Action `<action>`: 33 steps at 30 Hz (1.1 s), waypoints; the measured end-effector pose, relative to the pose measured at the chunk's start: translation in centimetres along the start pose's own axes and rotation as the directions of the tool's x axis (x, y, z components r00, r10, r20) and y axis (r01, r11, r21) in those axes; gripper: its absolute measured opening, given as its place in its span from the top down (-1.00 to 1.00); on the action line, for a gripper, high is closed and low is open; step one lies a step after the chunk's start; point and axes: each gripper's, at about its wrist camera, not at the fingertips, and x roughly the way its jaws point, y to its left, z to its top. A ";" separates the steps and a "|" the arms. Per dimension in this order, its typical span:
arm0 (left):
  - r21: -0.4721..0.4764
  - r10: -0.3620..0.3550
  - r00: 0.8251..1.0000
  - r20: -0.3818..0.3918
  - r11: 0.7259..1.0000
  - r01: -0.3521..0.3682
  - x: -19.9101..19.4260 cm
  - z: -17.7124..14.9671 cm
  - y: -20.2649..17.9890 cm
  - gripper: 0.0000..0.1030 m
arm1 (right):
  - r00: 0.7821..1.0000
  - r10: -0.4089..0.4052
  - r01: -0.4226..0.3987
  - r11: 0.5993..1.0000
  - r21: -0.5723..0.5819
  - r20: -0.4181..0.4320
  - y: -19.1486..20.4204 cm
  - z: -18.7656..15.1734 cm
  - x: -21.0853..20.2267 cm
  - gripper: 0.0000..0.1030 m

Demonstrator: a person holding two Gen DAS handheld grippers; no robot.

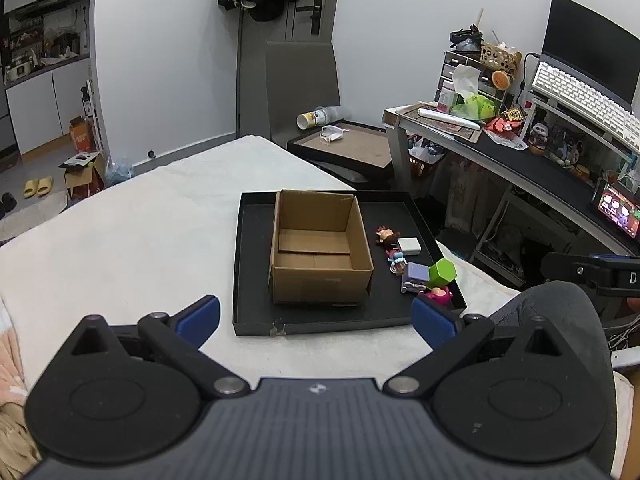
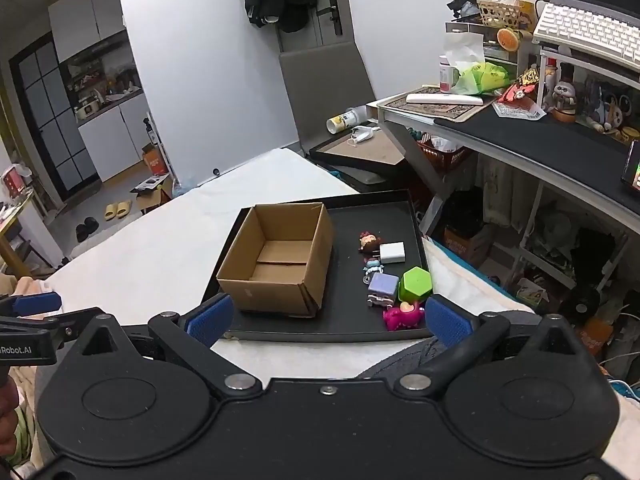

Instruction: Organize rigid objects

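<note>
We see both grippers spread wide, holding nothing. Left gripper (image 1: 316, 320) hovers over the near edge of the tray (image 1: 256, 240); right gripper (image 2: 328, 320) hangs over the same edge, a bit further right.

Tray is black, shallow, lies on the bed (image 1: 140, 220), which has a white cover. Box (image 1: 320, 248) is open cardboard, sits upright in the tray's left-middle part, inside looks bare apart from its bottom flaps.

Toys sit in a loose row right of the box, on the tray floor, apart from the box wall:
- doll (image 1: 387, 235), farthest, brown hair, lying down
- charger (image 1: 409, 245), white block, just beside the doll, touching or nearly so
- figure (image 1: 397, 260), small, blue-and-pink, nearer than the doll
- cube (image 1: 416, 273), lilac, with a small wheeled piece at its base; we can't tell if they are one part
- hexagon (image 1: 442, 273), green block, touching the cube's right side, tilted
- pink toy (image 1: 440, 294), nearest, by the tray's right near corner, partly hidden behind the left gripper's right finger (image 1: 434, 322) in the left wrist view; clear in the right wrist view

Right wrist view: right finger (image 2: 448, 322) sits just beside the pink toy (image 2: 402, 315), no contact seen. Left gripper shows at that frame's left edge (image 2: 36, 305).

Desk (image 1: 520, 156) stands right of the bed with a keyboard (image 1: 580, 96) and clutter. Our knee (image 1: 560, 312) in grey trousers is under the grippers.
</note>
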 end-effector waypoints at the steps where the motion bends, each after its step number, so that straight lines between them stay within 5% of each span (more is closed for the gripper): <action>1: -0.002 0.000 1.000 0.001 1.000 0.000 0.0 -0.1 0.0 -0.96 | 1.000 0.000 0.000 1.000 0.000 0.000 0.0 0.0 -0.1 -1.00; 33: 0.018 0.004 1.000 0.021 1.000 -0.004 -1.1 0.3 -0.2 -0.96 | 0.998 -0.043 0.043 0.999 0.023 0.037 -1.5 0.0 -1.4 -1.00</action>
